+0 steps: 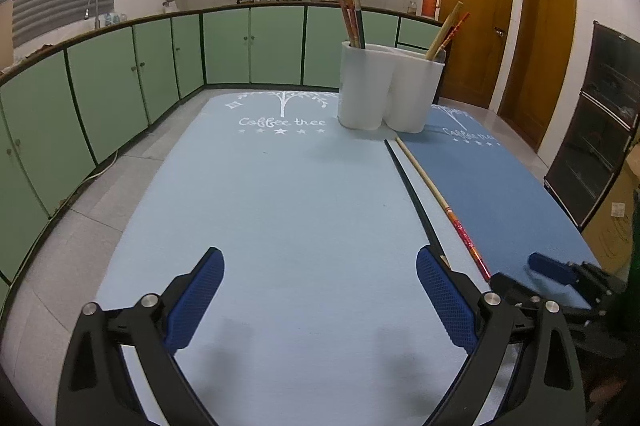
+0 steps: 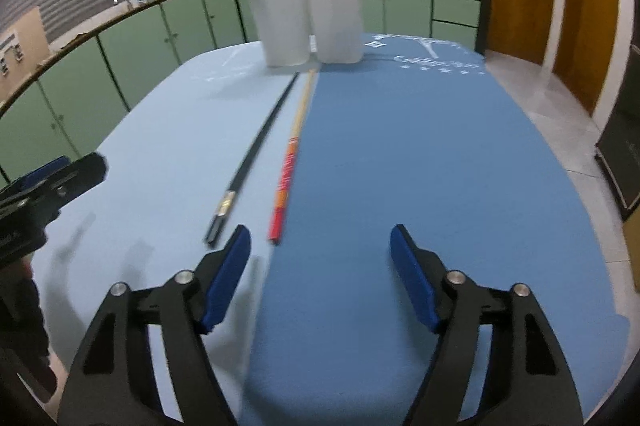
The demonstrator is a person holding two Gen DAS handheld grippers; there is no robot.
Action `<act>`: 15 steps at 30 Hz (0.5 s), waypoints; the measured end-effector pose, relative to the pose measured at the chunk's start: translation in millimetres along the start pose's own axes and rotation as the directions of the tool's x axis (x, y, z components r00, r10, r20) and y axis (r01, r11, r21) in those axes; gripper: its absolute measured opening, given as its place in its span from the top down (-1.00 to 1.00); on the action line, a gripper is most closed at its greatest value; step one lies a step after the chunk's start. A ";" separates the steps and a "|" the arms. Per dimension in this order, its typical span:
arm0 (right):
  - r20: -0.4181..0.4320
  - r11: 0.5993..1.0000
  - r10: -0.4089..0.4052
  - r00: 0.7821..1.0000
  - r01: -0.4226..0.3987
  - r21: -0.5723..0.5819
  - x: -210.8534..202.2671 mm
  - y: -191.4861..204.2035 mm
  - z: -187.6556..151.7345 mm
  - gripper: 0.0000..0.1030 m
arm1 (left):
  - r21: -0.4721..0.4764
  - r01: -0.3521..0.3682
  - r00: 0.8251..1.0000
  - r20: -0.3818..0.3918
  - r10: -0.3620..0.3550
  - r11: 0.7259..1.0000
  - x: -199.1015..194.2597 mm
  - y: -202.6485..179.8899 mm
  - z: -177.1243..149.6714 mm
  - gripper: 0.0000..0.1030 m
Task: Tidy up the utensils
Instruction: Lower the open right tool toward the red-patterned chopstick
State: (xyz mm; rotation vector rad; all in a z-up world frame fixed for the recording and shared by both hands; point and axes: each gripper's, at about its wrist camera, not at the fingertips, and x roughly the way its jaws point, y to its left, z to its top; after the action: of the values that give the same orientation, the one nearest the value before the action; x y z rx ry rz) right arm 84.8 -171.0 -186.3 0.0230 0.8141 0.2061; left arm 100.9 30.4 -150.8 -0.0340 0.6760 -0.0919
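Two chopsticks (image 2: pixel 260 150) lying loose before the white holder (image 2: pixel 308 22), awaiting sorting; right gripper (image 2: pixel 320 266) and left gripper (image 1: pixel 320 298) both spread wide, holding nothing.

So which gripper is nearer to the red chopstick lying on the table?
Right. The right gripper is open just behind the red chopstick, whose end lies a little ahead of its left finger. The left gripper is open further left, beyond the black chopstick.
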 end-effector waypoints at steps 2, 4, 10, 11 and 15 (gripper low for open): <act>-0.001 1.000 -0.003 1.000 0.003 -0.009 2.3 5.1 -2.0 -0.08 | 0.002 -0.001 1.000 0.000 0.001 1.000 -0.1 -0.4 -0.5 -0.84; 0.010 1.000 -0.009 1.000 0.009 -0.017 2.7 8.6 -1.5 0.05 | 0.000 -0.004 1.000 -0.001 0.004 1.000 0.5 0.7 -1.1 -0.84; 0.024 0.999 -0.026 0.999 0.027 -0.024 5.6 14.2 -0.7 0.43 | -0.016 -0.004 1.000 -0.005 0.004 1.000 2.7 1.5 -1.6 -0.84; 0.026 0.999 -0.030 0.999 0.031 -0.030 5.2 15.5 -1.3 0.47 | -0.018 -0.002 1.000 -0.006 0.002 1.000 2.8 1.0 -1.8 -0.84; 0.030 0.998 -0.034 0.999 0.036 -0.058 6.6 21.9 -1.3 0.74 | -0.018 0.005 1.000 -0.011 -0.005 1.000 4.9 -3.4 -3.3 -0.84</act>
State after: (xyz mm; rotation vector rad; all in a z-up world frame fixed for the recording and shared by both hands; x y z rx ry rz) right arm 84.5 -148.4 -189.7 -0.0432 0.7786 0.1957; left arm 102.4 26.6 -156.2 -0.0527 0.6876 -0.0910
